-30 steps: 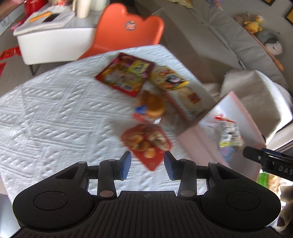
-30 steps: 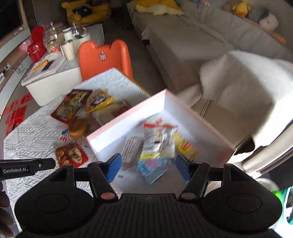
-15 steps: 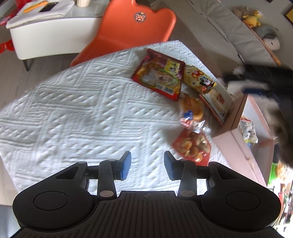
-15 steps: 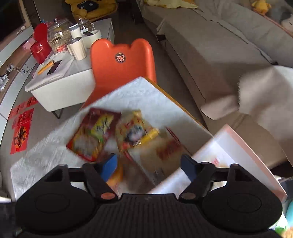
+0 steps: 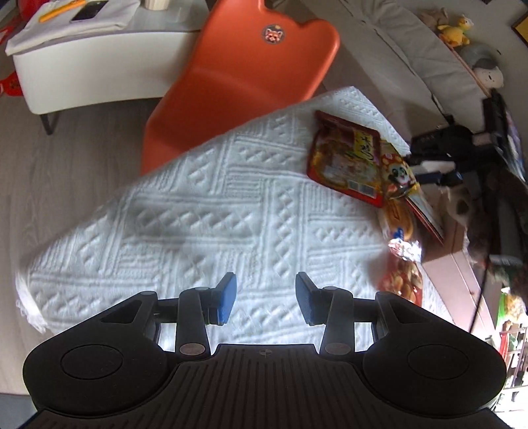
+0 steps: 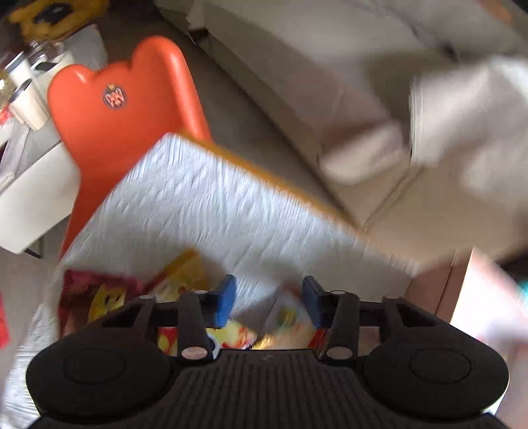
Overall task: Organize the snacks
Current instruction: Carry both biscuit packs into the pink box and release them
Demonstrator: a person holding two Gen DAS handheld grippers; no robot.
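Snack packs lie at the right end of a white quilted tablecloth (image 5: 214, 211): a red pack (image 5: 346, 158), a yellow panda pack (image 5: 397, 175), a round bun pack (image 5: 397, 221) and a red pack of small buns (image 5: 404, 280). A pink box (image 5: 448, 264) stands at the table's right edge. My left gripper (image 5: 265, 298) is open and empty over bare cloth. My right gripper (image 6: 269, 302) is open and empty, low over the red pack (image 6: 89, 297) and yellow pack (image 6: 181, 277), in a blurred view. It shows in the left wrist view (image 5: 439, 165) above the panda pack.
An orange chair (image 5: 241, 72) stands behind the table, also in the right wrist view (image 6: 122, 109). A white low table (image 5: 82, 66) with items is at the far left. A grey sofa (image 6: 313, 72) with plush toys (image 5: 455, 26) runs along the right.
My left gripper has swung left, off the small-bun pack, over bare cloth. My right gripper has left the pink box and come down low over the snack packs.
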